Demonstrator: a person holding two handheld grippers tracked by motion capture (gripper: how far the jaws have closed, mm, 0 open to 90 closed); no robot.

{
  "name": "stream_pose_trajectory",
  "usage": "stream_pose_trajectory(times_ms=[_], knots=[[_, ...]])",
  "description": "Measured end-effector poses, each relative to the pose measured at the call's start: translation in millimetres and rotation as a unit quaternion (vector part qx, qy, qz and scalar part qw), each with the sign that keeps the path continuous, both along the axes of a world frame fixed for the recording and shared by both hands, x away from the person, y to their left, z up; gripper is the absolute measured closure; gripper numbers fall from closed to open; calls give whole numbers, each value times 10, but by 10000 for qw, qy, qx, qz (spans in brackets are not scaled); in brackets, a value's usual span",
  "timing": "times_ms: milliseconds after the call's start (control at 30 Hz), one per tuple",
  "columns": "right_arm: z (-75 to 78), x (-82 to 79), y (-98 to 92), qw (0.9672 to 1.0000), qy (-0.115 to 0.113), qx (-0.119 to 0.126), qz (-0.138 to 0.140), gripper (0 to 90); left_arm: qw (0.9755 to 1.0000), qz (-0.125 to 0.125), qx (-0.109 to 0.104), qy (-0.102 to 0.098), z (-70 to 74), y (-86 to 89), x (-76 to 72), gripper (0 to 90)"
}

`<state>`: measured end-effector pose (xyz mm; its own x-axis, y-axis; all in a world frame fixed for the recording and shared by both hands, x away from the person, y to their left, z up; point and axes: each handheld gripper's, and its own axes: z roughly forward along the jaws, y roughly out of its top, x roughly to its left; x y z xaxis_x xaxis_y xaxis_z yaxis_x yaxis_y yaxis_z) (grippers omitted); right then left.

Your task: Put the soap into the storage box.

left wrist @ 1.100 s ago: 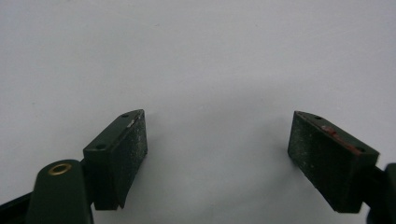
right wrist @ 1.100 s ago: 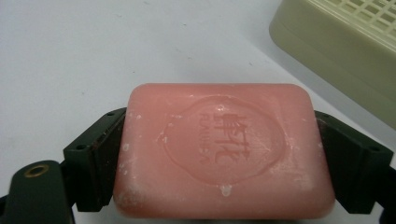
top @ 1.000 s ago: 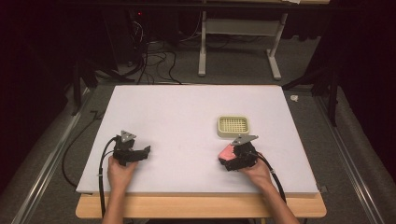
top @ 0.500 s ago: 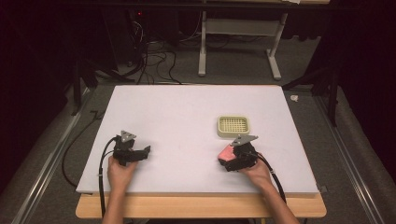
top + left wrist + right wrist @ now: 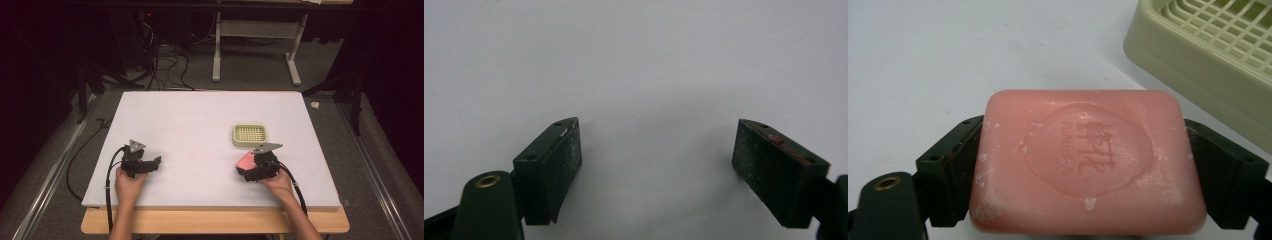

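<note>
A pink bar of soap (image 5: 1083, 160) with a stamped oval mark lies between the jaws of my right gripper (image 5: 1083, 172), which is shut on it from both ends. In the high view the soap (image 5: 244, 163) and right gripper (image 5: 260, 167) sit near the table's front right. A pale green soap dish (image 5: 250, 135) with a grid top stands just beyond them, and its corner (image 5: 1208, 55) shows at the upper right of the right gripper view. My left gripper (image 5: 142, 164) rests at the front left, open, its jaws wide apart over bare white table (image 5: 656, 160).
The white table top (image 5: 200, 120) is bordered by a wooden edge (image 5: 215, 220) at the front. Beyond the far edge stand a white desk frame (image 5: 255, 45) and loose cables (image 5: 165, 65) on the grey floor. Metal rails (image 5: 50, 175) run along both sides.
</note>
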<state>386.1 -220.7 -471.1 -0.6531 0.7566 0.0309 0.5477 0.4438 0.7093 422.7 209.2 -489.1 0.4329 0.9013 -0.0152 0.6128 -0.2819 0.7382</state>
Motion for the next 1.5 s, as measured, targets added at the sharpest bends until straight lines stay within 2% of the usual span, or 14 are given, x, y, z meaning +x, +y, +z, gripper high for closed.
stream_pose_trajectory(times_ms=[633, 833, 1067, 1333, 1500], knots=[[139, -63, -205, 9997, -53, -26, -217, 136, 10000, 4, -1, -2, 0, 0, 1, 204], [186, -63, -247, 9995, -92, 31, -287, 136, 10000, 4, -1, -3, 0, 0, 1, 204], [256, -31, -284, 9990, -185, 49, -396, 136, 10000, 3, -1, -2, 0, 1, 1, 204], [319, 15, -306, 9985, -169, 114, -517, 136, 10000, 4, -1, -3, 0, 1, 0, 205], [381, 69, -312, 9979, -201, 241, -569, 136, 10000, 3, -1, -3, 0, 1, 1, 205]])
